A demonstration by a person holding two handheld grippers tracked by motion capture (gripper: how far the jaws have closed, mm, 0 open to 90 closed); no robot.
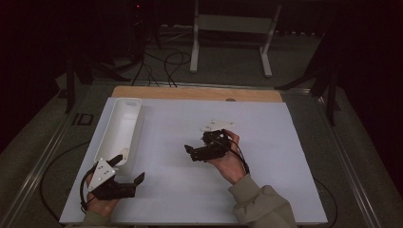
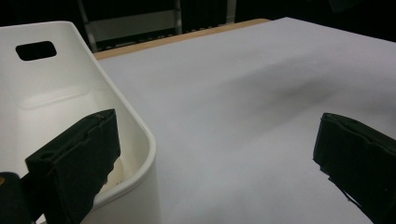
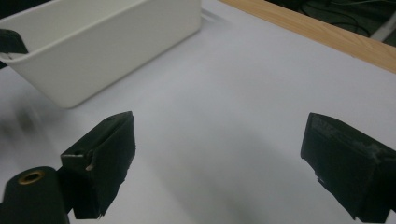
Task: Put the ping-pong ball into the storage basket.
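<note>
A long white bin (image 1: 119,127) lies along the left side of a white sheet (image 1: 266,142) that covers the table. At the front left, my left gripper (image 1: 127,169) is open, one jaw over the bin's near end and the other over the sheet. In the left gripper view the bin's rim (image 2: 140,126) curves past the left jaw, and the left gripper (image 2: 217,158) holds nothing. My right gripper (image 1: 192,153) hovers over the middle of the sheet and points toward the bin. In its own view the right gripper (image 3: 226,161) is wide open and empty, with the bin (image 3: 116,42) ahead.
The table's bare wooden edge (image 1: 197,92) runs along the back of the sheet. Beyond it, a white stand (image 1: 233,28) and loose cables (image 1: 166,61) are on the dark floor. A black jaw of the left gripper (image 3: 11,42) peeks in over the bin.
</note>
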